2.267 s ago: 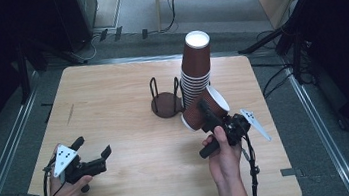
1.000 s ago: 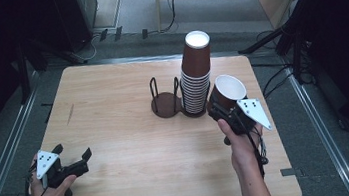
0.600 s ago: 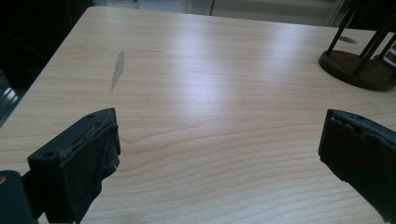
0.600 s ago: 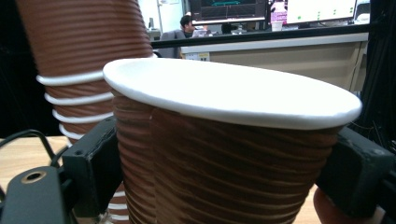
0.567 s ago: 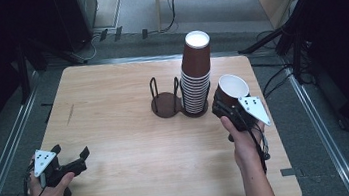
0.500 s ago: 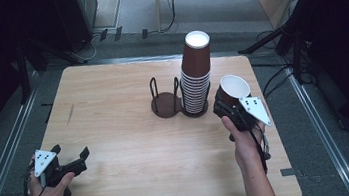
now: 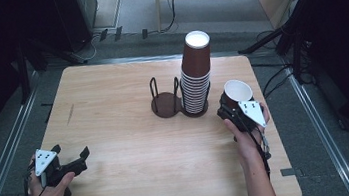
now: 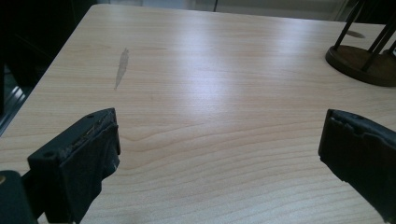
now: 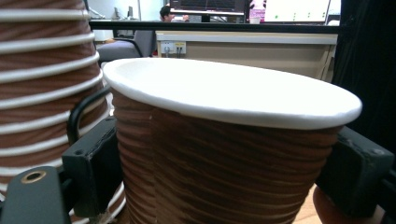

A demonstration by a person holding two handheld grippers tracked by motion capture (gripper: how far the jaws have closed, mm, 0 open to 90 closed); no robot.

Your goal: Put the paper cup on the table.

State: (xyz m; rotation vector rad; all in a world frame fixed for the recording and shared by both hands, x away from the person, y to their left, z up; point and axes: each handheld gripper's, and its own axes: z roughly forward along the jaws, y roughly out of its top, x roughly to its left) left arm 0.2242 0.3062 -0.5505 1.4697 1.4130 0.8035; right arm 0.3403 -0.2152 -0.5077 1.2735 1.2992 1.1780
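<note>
Two grippers on show, so we'll work down from the biggest thing. That's the light wooden table, with a faint grey scuff mark on its surface toward the left edge. Our landmark is the tall stack of brown ribbed paper cups, white-rimmed and stacked mouth-up, standing a bit right of the table's middle.

Just left of the stack, touching or nearly so, sits a dark round cup holder base with thin black wire uprights rising from it. The stack looks seated in a matching holder of its own, with a wire loop curving up its side in the right gripper view.

Right of the stack and a little nearer to us, the right gripper is clamped on a single brown paper cup. We can see its two black jaws pressing the cup's ribbed wall from either side, with the mouth open to the top and tilted slightly. From the right gripper view the cup sits close beside the stack, though we can't tell if they touch.

Well away from the stack, down by the near-left corner of the table, the left gripper is low over bare wood. Its jaws are spread wide apart with nothing between them.
</note>
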